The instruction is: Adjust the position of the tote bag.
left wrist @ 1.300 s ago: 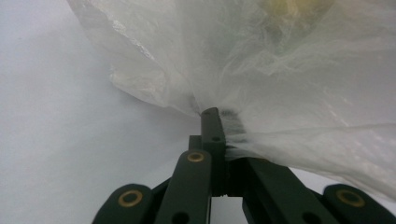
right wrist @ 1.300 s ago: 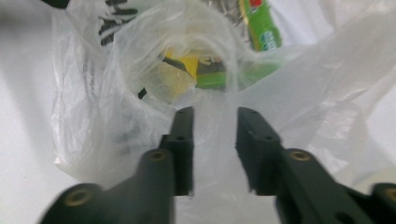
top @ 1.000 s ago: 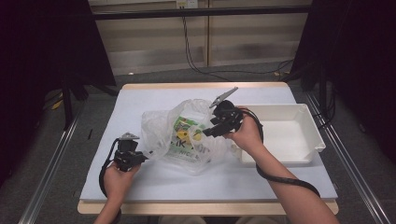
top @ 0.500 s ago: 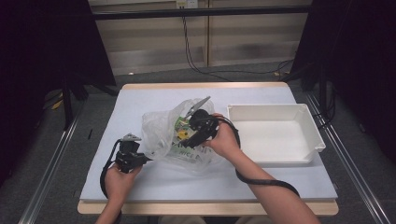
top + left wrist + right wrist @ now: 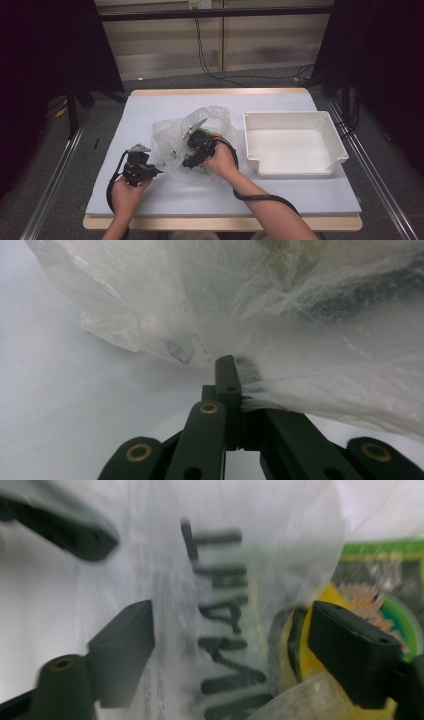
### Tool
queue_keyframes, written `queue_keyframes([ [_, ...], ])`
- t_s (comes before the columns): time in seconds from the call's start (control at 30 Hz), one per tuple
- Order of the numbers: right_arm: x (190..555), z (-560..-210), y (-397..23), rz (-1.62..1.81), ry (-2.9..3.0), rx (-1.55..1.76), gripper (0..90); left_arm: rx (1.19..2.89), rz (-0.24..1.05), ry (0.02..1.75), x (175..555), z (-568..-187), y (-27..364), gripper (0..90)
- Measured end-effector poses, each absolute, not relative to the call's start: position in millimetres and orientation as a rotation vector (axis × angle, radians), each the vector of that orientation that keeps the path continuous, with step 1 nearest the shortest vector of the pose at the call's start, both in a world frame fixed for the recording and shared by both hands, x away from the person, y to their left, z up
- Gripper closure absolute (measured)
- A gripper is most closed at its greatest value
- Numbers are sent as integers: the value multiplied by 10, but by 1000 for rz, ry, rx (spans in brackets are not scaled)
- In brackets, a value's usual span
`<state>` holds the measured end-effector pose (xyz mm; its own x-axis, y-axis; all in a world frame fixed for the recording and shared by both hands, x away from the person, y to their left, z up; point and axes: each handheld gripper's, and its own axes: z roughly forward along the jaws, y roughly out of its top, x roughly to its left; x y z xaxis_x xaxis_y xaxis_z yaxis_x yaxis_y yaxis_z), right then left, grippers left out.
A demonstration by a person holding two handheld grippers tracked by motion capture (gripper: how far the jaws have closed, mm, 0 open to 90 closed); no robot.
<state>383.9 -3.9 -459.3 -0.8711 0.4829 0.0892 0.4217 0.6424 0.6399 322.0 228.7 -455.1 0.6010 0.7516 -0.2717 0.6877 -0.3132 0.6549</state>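
A clear plastic bag (image 5: 192,140) lies mid-frame on the surface (image 5: 150,107). The left tongs (image 5: 152,171) pinch the bag's lower-left edge. The right tongs (image 5: 191,159) have just been opening, gaping inside the bag around printed film, touching nothing.

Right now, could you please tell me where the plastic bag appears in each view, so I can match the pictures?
High view: the bag lies mid-table, left of the white tray.
Left gripper view: the bag spans the top and right, its edge pinched in the shut left gripper.
Right gripper view: the bag lies between the open jaws of the right gripper.
Shared landmark: the bag's crinkled film.
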Motion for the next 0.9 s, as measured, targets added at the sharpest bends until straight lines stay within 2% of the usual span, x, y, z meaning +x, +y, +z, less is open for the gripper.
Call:
queue_keyframes([
  [0.03,3827,-4616,-50,1048,2768,755,263,2060,103,1136,3224,-4549,2306,833],
  [0.17,3795,-4567,-123,1079,2785,707,639,2073,152,1084,3237,-4555,2356,515],
  [0.27,3786,-4532,-172,1049,2802,701,805,2090,138,1054,3247,-4561,2394,427],
  [0.33,3788,-4527,-217,1046,2816,715,870,2100,142,1028,3252,-4567,2428,370],
  [0.37,3787,-4523,-237,1040,2817,731,883,2111,159,1019,3255,-4562,2452,321],
  [0.5,3781,-4523,-287,1052,2808,745,890,2063,176,1040,3278,-4539,2589,232],
  [0.73,3724,-4507,-276,1053,2813,683,888,1990,205,1043,3348,-4339,2612,181],
  [0.9,3699,-4501,-279,1055,2822,677,888,2018,231,1032,3491,-4274,2521,164],
])
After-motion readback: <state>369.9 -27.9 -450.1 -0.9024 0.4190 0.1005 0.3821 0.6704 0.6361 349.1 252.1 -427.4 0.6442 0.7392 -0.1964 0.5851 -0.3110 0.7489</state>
